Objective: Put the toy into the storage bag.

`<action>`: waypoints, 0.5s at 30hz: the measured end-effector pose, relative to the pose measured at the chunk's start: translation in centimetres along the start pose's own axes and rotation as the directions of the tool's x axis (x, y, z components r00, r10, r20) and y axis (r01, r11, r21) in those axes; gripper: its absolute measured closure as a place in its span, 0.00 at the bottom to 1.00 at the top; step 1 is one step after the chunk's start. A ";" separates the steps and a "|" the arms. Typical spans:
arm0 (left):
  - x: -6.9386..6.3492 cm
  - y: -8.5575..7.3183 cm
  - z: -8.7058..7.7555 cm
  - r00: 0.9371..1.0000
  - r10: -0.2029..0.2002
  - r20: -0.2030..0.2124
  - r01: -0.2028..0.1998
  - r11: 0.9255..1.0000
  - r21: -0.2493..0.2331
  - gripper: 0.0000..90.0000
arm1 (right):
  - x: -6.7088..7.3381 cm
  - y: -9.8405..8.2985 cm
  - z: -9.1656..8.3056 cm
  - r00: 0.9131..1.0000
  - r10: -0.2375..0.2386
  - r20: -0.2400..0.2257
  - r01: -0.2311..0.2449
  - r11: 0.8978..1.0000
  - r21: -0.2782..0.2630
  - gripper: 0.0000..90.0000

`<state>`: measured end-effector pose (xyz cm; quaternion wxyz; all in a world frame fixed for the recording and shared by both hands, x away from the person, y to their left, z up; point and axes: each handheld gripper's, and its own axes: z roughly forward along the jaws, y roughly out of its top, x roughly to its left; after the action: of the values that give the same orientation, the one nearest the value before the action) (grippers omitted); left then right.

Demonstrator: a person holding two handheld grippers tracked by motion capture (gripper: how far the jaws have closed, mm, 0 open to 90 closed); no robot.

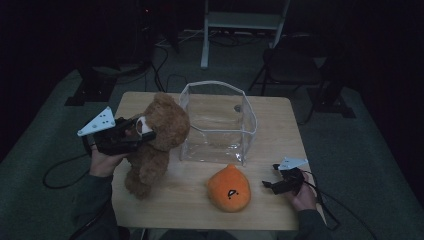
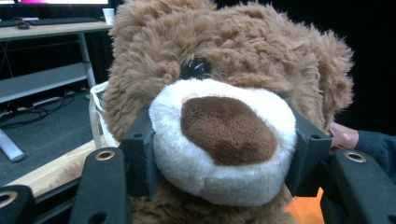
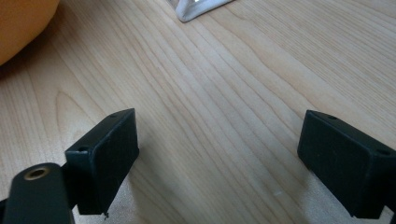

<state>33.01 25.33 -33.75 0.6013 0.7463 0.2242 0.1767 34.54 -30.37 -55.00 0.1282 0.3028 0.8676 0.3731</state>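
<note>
The left hand (image 1: 105, 161) comes up from the bottom left of the high view and carries the left gripper (image 1: 145, 131) roughly level above the tabletop's (image 1: 265, 130) left edge, grey plate on top, pointing right into the bear (image 1: 152, 145). Its fingers (image 2: 137, 161) are clamped on the bear's white muzzle, one pad on each cheek, and the plush bulges out between them in the left gripper view. The bear stands about upright at the tabletop's left side, long axis near vertical, head up and lower end resting on the wood near the front left. Its face is turned left, straight at the left gripper's camera, brown nose centred and one dark eye above it; whether it leans a little is hard to judge in the dim high view. Just to its right stands a clear bag (image 1: 218, 122) with white edging, mouth open upward, close beside the bear's head. In front of the bag lies an orange plush (image 1: 229, 188), near the front edge. The right hand (image 1: 302, 195) rests at the tabletop's front right corner, holding the right gripper (image 1: 270, 184) low and almost flat, pointing left toward the orange plush but apart from it. Its fingers (image 3: 105, 158) stand wide apart over bare wood, with nothing between them.
</note>
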 end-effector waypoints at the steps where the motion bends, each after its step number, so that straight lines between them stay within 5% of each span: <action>1: 0.0 0.0 0.0 1.000 0.000 0.000 0.000 1.000 0.000 0.45 | 0.0 0.0 0.0 1.000 0.000 0.000 0.000 1.000 0.000 0.13; 15: 0.3 1.1 0.0 1.000 -0.001 -0.025 0.000 1.000 -0.029 0.45 | 0.0 0.0 0.0 1.000 0.001 0.000 -0.001 1.000 0.000 0.13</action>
<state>33.38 25.30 -32.63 0.6091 0.7354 0.2293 0.1890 34.54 -30.37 -54.99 0.1282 0.3031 0.8675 0.3731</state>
